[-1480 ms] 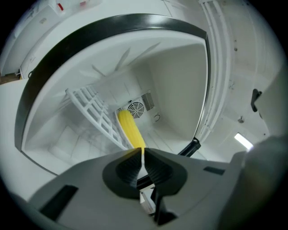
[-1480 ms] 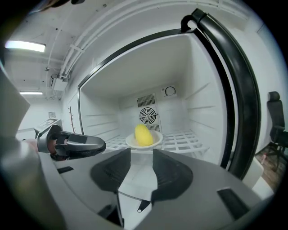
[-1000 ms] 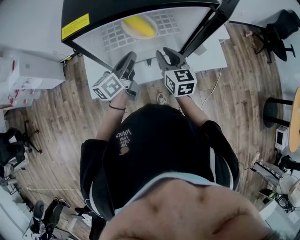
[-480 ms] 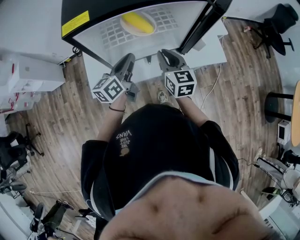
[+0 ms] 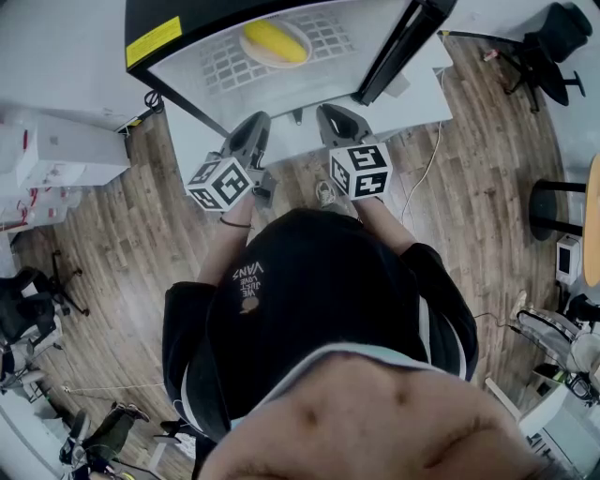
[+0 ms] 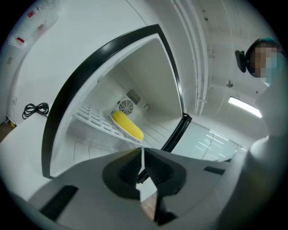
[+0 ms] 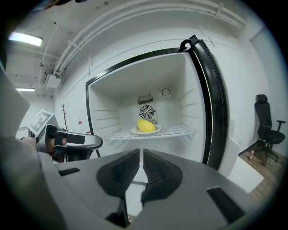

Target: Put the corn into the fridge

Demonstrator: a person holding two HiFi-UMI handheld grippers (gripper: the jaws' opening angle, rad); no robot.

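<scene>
The corn (image 5: 275, 40) lay on a plate (image 5: 265, 62) on the fridge (image 5: 202, 19) shelf, at 12 o'clock from the left gripper (image 5: 255, 124), its long axis running 10-to-4. The left jaws were pressed together, empty. The right gripper (image 5: 328, 114) was closing its jaws on nothing. The door (image 5: 403, 47) stood at 1 o'clock, nearer the right.

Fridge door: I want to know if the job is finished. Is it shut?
No, the fridge door stands open, showing the corn on its plate on the wire shelf.

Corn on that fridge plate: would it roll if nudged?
Probably: the corn looks rounded and lies loose on a shallow plate, so it may roll. It looks firm, not floppy. The plate could slide on the wire shelf.
</scene>
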